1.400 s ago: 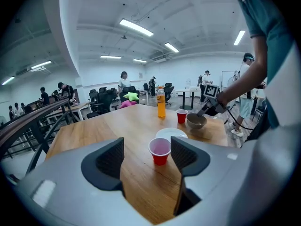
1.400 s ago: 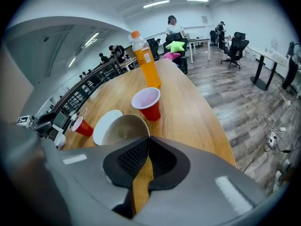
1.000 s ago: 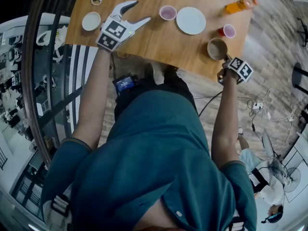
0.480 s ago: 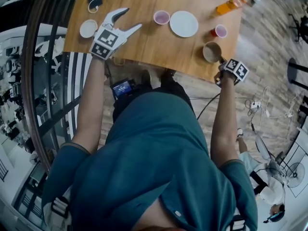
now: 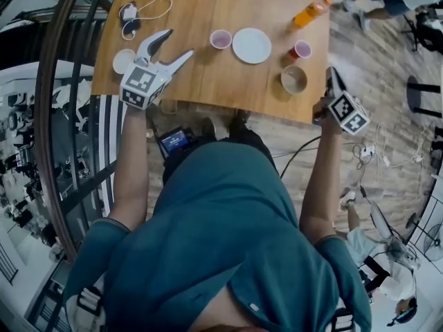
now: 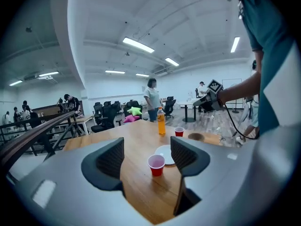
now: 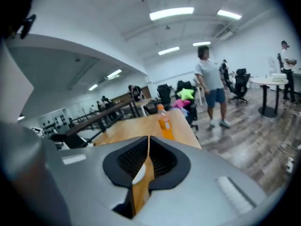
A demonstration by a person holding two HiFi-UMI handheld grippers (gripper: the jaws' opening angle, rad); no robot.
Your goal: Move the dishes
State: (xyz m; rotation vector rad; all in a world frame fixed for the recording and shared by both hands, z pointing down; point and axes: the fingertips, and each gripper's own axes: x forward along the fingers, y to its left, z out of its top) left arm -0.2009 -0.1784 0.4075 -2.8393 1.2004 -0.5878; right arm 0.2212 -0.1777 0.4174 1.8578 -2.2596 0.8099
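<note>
A brown bowl (image 5: 294, 79) sits near the table's front right corner, free of both grippers. My right gripper (image 5: 331, 77) hangs just right of it, beyond the table's edge, jaws shut on nothing. Ahead of it in the right gripper view (image 7: 148, 147) stands an orange bottle (image 7: 164, 121). A white plate (image 5: 251, 45) lies mid-table with a red cup (image 5: 221, 39) to its left. Open and empty, my left gripper (image 5: 176, 47) hovers over the table's left part; its own view shows that cup (image 6: 156, 164) and the plate (image 6: 165, 153) ahead between the jaws. A small white dish (image 5: 123, 61) lies by the left edge.
A second red cup (image 5: 302, 49) and the orange bottle (image 5: 309, 12) stand at the wooden table's (image 5: 208, 81) right side. A charger with a white cable (image 5: 131, 11) lies at the far left. A railing (image 5: 62, 116) runs along the left; people stand beyond the table.
My right gripper was at the bowl's near rim; it has come away and now sits to the bowl's right, off the table edge. The left gripper has stayed open over the table.
</note>
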